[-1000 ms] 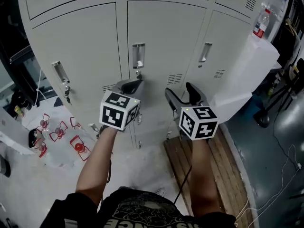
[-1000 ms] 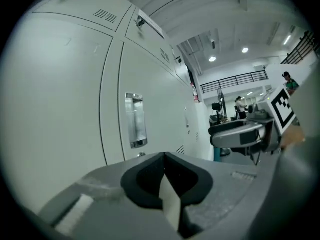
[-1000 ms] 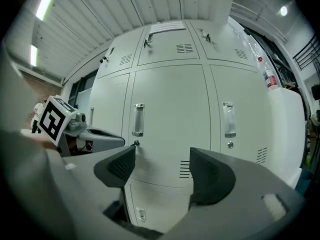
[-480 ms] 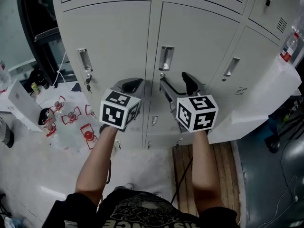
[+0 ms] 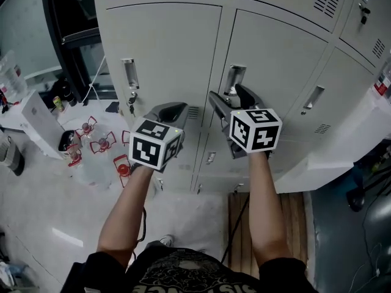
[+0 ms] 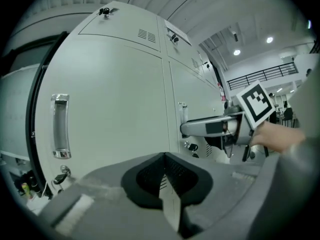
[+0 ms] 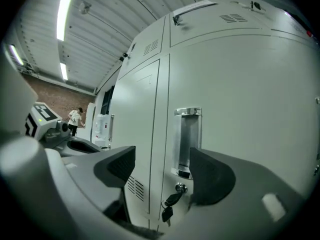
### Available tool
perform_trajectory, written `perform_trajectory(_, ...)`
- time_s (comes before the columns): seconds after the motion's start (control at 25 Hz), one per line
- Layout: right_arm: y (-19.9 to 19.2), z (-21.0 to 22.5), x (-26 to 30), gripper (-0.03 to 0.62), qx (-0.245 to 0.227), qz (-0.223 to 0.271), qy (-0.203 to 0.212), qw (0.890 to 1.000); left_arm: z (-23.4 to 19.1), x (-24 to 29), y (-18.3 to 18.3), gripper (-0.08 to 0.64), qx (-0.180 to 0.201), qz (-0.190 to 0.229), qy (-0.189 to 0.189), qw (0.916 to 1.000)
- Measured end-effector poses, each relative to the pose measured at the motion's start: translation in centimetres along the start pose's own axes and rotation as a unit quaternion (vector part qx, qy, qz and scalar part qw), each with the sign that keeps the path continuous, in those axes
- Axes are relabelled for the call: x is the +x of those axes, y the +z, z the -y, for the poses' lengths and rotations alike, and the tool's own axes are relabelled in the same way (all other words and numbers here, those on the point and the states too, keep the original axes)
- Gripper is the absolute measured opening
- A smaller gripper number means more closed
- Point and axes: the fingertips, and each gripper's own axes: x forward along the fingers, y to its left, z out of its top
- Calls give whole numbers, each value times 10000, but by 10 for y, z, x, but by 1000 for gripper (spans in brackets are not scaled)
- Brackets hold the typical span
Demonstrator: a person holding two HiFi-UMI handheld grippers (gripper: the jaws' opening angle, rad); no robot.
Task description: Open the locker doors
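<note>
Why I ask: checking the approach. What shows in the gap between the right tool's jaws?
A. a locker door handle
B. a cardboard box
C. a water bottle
A: the right tool has its jaws apart, and the metal handle shows in the gap between them.

no legible text, labels or nos.

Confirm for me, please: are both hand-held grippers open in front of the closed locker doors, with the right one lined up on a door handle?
Not quite. Only the right hand-held gripper is open, lined up on the door handle of the closed locker doors. The left hand-held gripper is shut, with its jaws pressed together on nothing, as the left gripper view shows.
</note>
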Motion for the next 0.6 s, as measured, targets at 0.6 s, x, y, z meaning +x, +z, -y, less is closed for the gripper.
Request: perform_trajectory(0.6, 6, -10, 18, 307, 230, -26, -19, 9997, -9, -22, -13, 5, 70, -108, -141, 9998)
